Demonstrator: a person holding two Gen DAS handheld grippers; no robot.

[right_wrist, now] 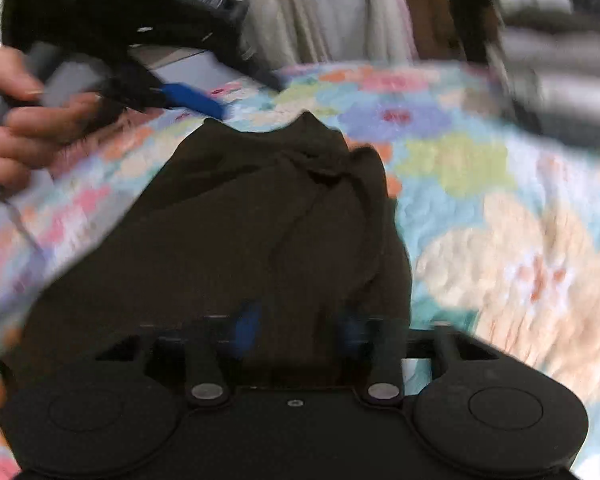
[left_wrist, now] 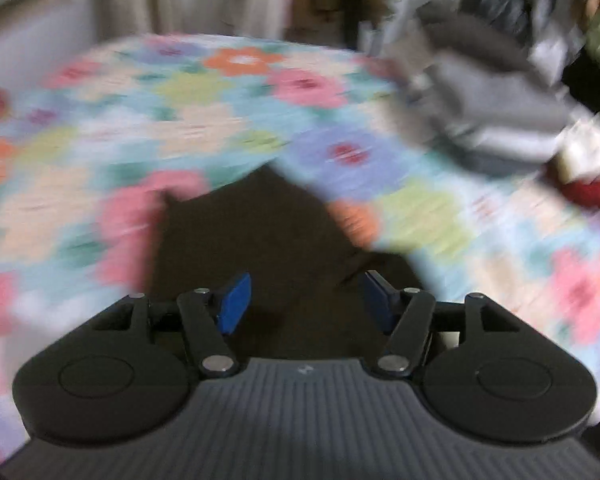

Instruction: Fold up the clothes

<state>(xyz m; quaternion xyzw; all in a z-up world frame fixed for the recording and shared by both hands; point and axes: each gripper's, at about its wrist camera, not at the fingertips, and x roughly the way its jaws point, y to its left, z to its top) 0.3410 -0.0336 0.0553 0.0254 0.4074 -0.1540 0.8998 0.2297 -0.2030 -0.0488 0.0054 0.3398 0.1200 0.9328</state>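
The flowered bed (left_wrist: pixel 204 92) is busy; left gripper (left_wrist: pixel 304 300) gapes empty, right gripper (right_wrist: pixel 300 324), low centre, blurred, looks shut on the dark garment (right_wrist: pixel 260 208) — it may drag the fold.

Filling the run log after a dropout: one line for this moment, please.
left claw: open, over garment | right claw: shut on garment | garment: on bedspread

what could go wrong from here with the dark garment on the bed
1. The dark brown cloth garment lies bunched and creased on the floral patchwork bedspread, so a fold made now could lock the wrinkles in.
2. The left tool is open with nothing between its pads, so that side could sag.
3. The grey folded clothes pile sits close by, and a sweep could topple it.
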